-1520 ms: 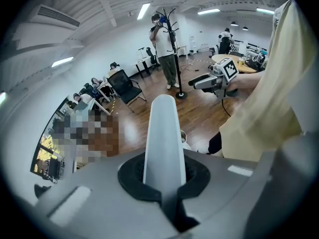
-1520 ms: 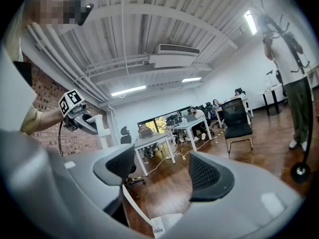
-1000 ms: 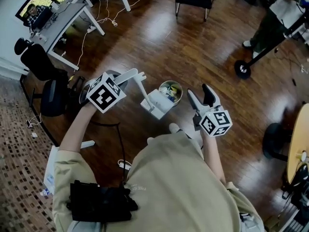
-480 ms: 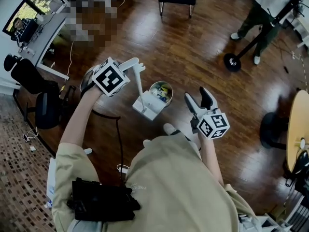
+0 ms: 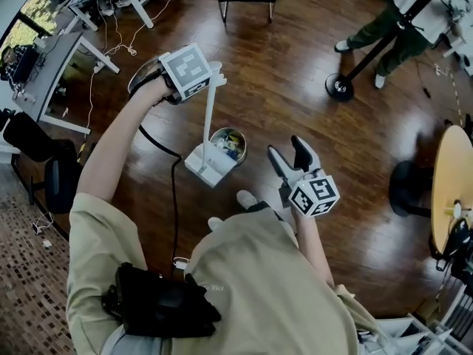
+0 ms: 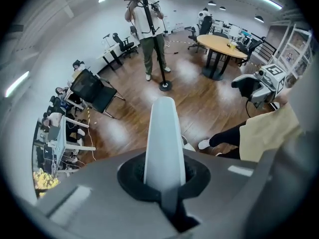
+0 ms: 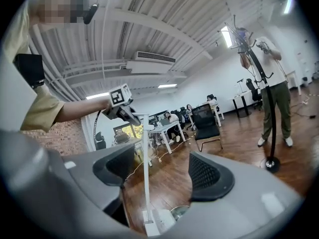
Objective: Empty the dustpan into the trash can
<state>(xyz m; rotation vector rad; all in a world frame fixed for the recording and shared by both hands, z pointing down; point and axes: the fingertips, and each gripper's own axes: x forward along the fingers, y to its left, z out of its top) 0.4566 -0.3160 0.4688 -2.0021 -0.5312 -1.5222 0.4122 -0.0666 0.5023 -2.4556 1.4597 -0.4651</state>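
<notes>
Dustpan point(image 5: 205, 167) sits low at the end of its long white handle point(image 5: 210, 117), just beside the small round trash can point(image 5: 229, 143), on the side nearer the person. Whether it rests on the wood floor point(image 5: 295, 72) or hangs just above it cannot be told. The left gripper point(image 5: 207, 76) has its jaws closed tight round the top of the handle, which stands nearly upright. The right gripper point(image 5: 290, 155) hovers apart to the can's right, jaws narrowly parted with nothing between them.

The step in hand looks like bringing the pan over the can's mouth to tip it. To do it well, the pan's lip should clear the rim and sit over the middle of the opening before any tilt, since the can looks hardly wider than the pan. A slow tilt would keep litter from spilling past the rim. A grip so high on the handle probably gives little control of the pan's swing, so the free right gripper could steady the handle lower down.

Only the head view shows the litter already in the can and how the pan lies against it. The left gripper view looks down the handle point(image 6: 164, 138) and shows the clamp, but hides the pan. The right gripper view gives the handle point(image 7: 145, 168) side-on, with pan point(image 7: 155, 226) and can rim point(image 7: 180, 212) at the bottom edge.
</notes>
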